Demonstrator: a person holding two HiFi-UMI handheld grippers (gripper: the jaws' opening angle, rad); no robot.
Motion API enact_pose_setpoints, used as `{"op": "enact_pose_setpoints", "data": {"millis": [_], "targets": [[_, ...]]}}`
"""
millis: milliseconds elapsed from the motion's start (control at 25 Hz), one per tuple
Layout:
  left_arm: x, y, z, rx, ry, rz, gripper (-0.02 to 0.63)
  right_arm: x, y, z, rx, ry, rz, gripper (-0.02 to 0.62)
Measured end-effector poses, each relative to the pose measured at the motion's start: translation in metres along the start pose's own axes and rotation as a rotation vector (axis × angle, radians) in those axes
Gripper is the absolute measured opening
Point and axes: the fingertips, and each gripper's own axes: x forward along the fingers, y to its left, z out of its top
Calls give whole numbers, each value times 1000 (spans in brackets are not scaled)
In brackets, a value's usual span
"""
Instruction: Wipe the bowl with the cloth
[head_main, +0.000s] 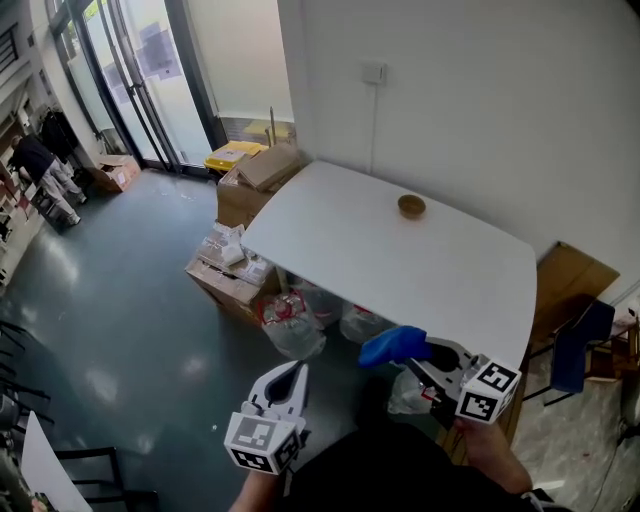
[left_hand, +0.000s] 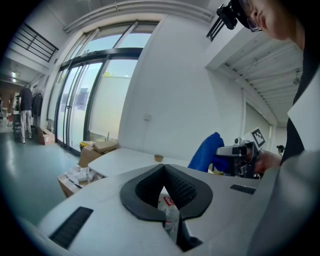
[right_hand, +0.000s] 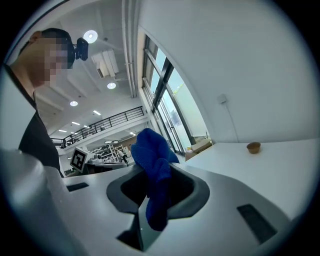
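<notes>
A small brown bowl (head_main: 411, 206) stands alone on the white table (head_main: 350, 250), near its far edge by the wall. It also shows as a small shape in the left gripper view (left_hand: 158, 158) and the right gripper view (right_hand: 253, 147). My right gripper (head_main: 418, 362) is shut on a bunched blue cloth (head_main: 392, 346), held in the air before the table's near edge. The cloth (right_hand: 152, 165) sticks up from between the jaws. My left gripper (head_main: 298, 370) is shut and empty, low to the left over the floor, well short of the table.
Cardboard boxes (head_main: 250, 180) and plastic bags (head_main: 292, 325) crowd the table's left end and the space beneath it. A blue chair (head_main: 575, 350) stands at the right. Glass doors (head_main: 140, 80) line the far left. A person (head_main: 40, 165) stands far off at the left.
</notes>
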Motion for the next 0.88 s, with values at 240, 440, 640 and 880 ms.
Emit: {"op": "enact_pose_setpoints", "data": {"millis": [240,440,640,880], "targets": [[71,17,30,-24,-13,-26,12,20,-70,24,26,-13,-42,72],[132,36,61,-20,-15,-41,12,42,-126,60,24,-16,-56,72],[196,59,72,-85,-9,-57,12,70,-169,82,-5,1,-47,72],[266,68,89,-89,9,-131,12,88,-221,82,37,34,-93,72]]}}
